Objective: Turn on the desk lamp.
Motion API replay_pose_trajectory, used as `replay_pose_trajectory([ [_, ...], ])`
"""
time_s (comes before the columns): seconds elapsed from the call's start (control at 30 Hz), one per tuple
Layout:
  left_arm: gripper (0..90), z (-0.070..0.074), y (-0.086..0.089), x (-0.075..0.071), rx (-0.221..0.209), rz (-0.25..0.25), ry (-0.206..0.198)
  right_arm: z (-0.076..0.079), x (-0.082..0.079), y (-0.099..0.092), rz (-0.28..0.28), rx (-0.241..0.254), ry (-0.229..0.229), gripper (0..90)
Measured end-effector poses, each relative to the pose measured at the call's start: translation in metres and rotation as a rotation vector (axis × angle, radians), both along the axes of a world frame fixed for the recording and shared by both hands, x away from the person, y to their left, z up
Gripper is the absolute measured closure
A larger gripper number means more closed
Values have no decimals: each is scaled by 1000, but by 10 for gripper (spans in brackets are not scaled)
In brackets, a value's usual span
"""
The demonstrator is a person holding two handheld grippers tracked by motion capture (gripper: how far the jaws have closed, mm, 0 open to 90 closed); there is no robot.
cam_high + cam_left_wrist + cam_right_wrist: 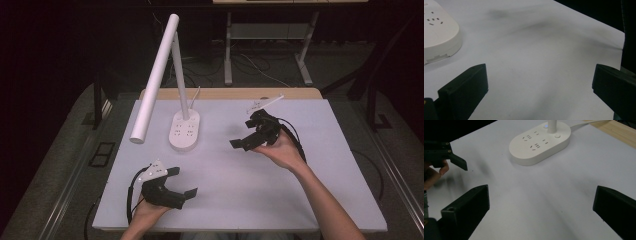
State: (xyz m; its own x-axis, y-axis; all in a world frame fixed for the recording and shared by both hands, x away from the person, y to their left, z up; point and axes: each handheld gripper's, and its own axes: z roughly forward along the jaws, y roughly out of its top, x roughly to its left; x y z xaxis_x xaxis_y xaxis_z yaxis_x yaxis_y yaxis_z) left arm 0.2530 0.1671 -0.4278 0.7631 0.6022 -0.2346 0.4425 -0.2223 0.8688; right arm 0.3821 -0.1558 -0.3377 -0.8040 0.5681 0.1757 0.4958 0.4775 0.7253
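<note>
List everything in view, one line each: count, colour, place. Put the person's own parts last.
desk lamp: one, white, long tube head tilted over the table's far left
lamp base: one, white oval with socket holes, far left-centre of the table
table: one, white top with a wooden far edge
desk frame: one, pale grey, on the floor beyond the table
left gripper: one, black, jaws apart, near left edge, holding nothing
right gripper: one, black, jaws apart, right of centre, holding nothing
hands: two, one on each gripper
</note>
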Motion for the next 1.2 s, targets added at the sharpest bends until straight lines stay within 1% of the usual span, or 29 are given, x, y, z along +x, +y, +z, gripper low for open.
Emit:
replay_pose_trajectory([
  [0.07,0,0,-1,0,-5,1,1,1,4,4,2,-3,-4,4],
  [0.17,0,0,-2,0,-11,5,3,2,10,10,3,2,2,4],
  [0.2,0,0,-2,0,-9,2,3,2,12,13,3,-2,-3,4],
  [0.3,0,0,-2,-1,-2,-6,5,1,18,19,3,-9,1,4],
  [0.43,0,-1,-3,-1,-11,-4,6,2,26,26,2,-5,-4,4],
  [0.57,0,0,-4,-1,-8,-9,5,4,36,32,-11,-13,-4,4],
  [0.63,0,-1,-4,-1,-13,-2,3,3,41,35,-15,-16,-2,4],
  [0.77,0,-1,-3,0,-7,-4,2,2,51,42,-22,-22,5,4],
  [0.8,0,-1,-4,-1,-17,1,3,2,54,44,-23,-23,7,4],
  [0.87,0,-1,-4,0,-5,-7,3,1,58,48,-21,-27,6,4],
  [1.0,0,0,-3,1,-2,-6,-2,3,66,57,-18,-33,9,4],
  [1.2,0,0,-1,1,-9,2,-1,5,76,70,-13,-28,8,4],
])
